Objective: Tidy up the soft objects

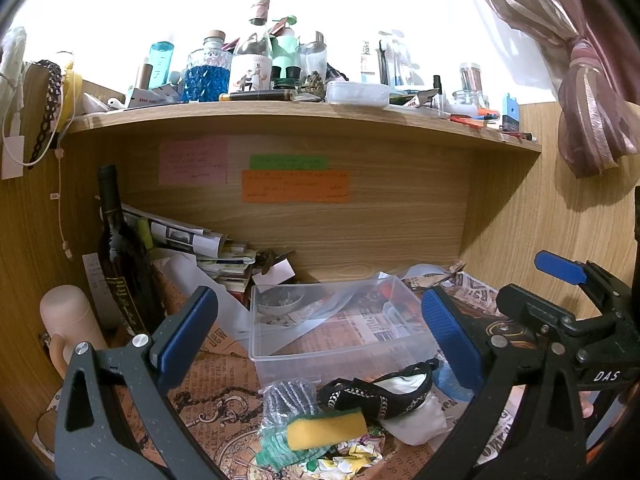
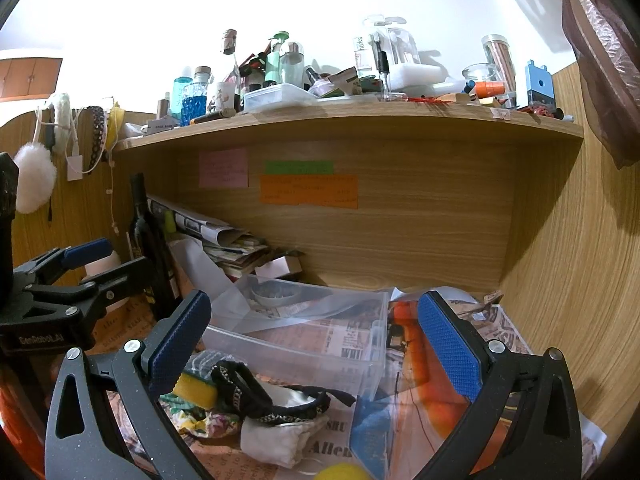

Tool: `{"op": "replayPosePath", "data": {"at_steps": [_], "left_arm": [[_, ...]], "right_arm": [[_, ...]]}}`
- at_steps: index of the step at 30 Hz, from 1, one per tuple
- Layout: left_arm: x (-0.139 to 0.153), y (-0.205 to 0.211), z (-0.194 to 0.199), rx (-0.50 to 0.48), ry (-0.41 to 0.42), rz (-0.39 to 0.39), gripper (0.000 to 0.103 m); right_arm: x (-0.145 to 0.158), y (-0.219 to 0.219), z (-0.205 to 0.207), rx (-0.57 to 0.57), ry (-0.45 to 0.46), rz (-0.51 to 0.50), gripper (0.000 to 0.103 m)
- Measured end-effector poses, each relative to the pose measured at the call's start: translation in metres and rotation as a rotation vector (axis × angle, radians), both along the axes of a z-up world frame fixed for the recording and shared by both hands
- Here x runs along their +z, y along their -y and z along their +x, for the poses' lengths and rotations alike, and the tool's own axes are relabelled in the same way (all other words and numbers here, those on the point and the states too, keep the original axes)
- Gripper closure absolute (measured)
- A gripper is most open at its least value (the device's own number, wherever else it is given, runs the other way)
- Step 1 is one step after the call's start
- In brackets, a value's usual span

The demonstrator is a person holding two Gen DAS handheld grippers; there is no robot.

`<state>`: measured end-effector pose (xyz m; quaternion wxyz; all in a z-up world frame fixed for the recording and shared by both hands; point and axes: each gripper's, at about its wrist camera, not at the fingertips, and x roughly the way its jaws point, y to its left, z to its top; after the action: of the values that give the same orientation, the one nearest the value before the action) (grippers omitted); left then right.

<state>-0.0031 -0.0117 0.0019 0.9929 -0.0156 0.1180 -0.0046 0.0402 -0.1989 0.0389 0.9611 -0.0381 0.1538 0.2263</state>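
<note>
A pile of soft things lies on the newspaper-covered desk in front of a clear plastic bin (image 1: 340, 332) (image 2: 304, 340): a yellow-green sponge (image 1: 326, 428) (image 2: 196, 390), a black patterned band (image 1: 376, 394) (image 2: 256, 396), a white cloth (image 1: 416, 416) (image 2: 280, 440), a silver scrubber in a bag (image 1: 286, 396) and a floral cloth (image 2: 208, 420). My left gripper (image 1: 316, 332) is open and empty above the pile. My right gripper (image 2: 316, 340) is open and empty to the right of it. A yellow ball (image 2: 344, 472) sits at the bottom edge.
The bin holds a small bowl (image 1: 280, 300). A dark wine bottle (image 1: 120, 256) and a beige flask (image 1: 68, 320) stand at the left. Stacked papers (image 1: 208, 248) lean at the back. A cluttered shelf (image 1: 304, 116) hangs overhead. A blue lid (image 2: 372, 428) lies beside the bin.
</note>
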Motion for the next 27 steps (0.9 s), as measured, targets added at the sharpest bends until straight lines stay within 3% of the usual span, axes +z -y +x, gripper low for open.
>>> {"op": "replayPosePath", "data": {"at_steps": [27], "left_arm": [[-0.0016,0.0009,-0.0019,-0.004,0.01,0.006,0.0]], "right_arm": [[0.0013,-0.0002,-0.0019,0.0,0.004,0.007,0.0]]}}
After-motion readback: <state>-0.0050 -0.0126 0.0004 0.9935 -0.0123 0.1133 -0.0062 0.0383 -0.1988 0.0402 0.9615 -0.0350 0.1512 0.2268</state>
